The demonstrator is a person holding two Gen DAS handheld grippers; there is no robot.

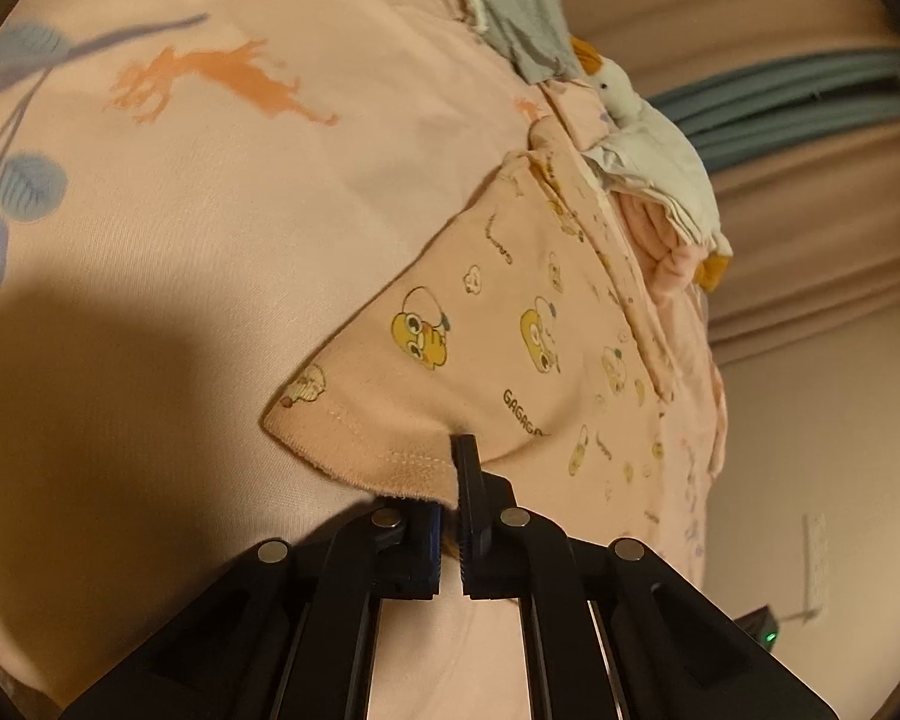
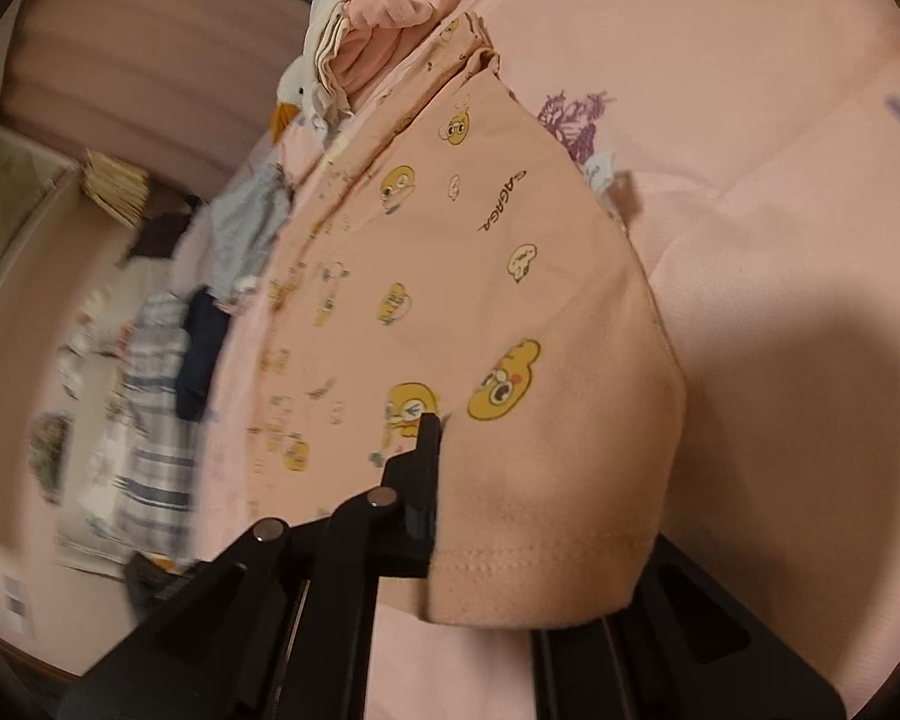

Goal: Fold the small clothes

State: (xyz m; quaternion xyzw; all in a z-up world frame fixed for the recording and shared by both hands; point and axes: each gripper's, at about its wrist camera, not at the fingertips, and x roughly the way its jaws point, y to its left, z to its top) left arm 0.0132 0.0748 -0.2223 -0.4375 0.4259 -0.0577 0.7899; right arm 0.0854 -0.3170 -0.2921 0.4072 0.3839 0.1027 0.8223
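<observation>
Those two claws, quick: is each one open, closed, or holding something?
Left claw: closed on the hem of the peach cartoon-print garment.
Right claw: closed on the same garment's hem; one finger is hidden under the cloth.

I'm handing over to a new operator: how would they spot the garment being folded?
Start from the pink bedsheet with orange animal prints. On it lies a peach shirt, its hem pinched by the left claw. Unlike the grey garment beyond, it has yellow cartoon faces and "GAGAGA" lettering.
</observation>
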